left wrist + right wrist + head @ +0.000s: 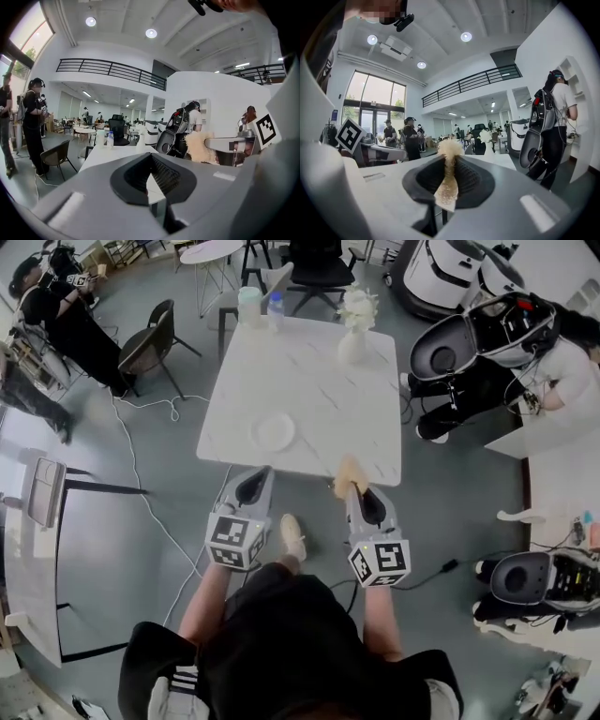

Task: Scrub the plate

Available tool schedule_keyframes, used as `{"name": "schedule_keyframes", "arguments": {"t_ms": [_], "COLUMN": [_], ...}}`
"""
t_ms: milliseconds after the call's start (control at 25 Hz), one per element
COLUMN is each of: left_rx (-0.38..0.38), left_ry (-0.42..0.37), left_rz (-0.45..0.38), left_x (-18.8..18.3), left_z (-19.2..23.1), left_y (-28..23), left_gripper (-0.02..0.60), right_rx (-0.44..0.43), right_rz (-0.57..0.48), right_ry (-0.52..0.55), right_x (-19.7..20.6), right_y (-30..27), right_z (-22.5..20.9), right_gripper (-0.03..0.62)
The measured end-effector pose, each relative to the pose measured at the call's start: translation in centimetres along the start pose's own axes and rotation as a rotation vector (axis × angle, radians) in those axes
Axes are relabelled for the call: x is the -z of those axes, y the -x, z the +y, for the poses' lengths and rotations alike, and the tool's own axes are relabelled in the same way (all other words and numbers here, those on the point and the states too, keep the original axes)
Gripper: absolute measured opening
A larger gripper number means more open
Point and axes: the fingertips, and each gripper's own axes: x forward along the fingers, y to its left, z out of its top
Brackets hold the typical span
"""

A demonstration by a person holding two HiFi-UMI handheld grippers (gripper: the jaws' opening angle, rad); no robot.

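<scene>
With the left gripper (255, 480) closed empty and the right gripper (353, 489) clamping the scrubber (349, 472), both short of the plate (273, 431), the unbraced plate risked sliding when scrubbed

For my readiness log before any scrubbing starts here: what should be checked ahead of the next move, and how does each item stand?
1. Scrubber gripped: ok. The right gripper is shut on the tan scrubber.
2. Left gripper ready to steady the plate: not ok. Its jaws are together and empty, so it would likely need to open first.
3. Plate placed: ok. It lies flat near the table's near edge.
4. Grippers at the plate: not ok. Both are at the near edge, short of it.
5. Clutter nearby: ok. The vase and a bottle stand at the far edge.
6. Plate dirty: cannot tell.
</scene>
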Motion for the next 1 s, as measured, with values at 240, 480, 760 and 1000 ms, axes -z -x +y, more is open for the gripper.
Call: {"name": "schedule_keyframes", "arguments": {"t_ms": [240, 480, 760, 1000], "left_rx": [-0.007, -0.027, -0.109, -0.176], "left_ry": [0.006, 0.03, 0.061, 0.1], "left_rz": [-0.012, 0.01, 0.017, 0.038], "left_x": [-2.1, -1.9, -1.5, -0.6], "left_z": [1.5, 3.4, 7.2, 11.4], "left_y": [-4.3, -6.8, -9.5, -10.0], "left_gripper": [0.006, 0.006, 0.006, 0.006], "right_rx": [-0.026, -0.062, -0.146, -0.208], "right_rz": [0.002, 0.019, 0.057, 0.083], "right_ry": [0.018, 0.027, 0.037, 0.054], "right_x": [-1.8, -2.7, -2.4, -2.4], "right_y": [-4.9, -9.0, -14.6, -18.7], "right_z": [-2.1, -3.0, -3.3, -1.6], "right_gripper": [0.049, 0.049, 0.049, 0.049]}}
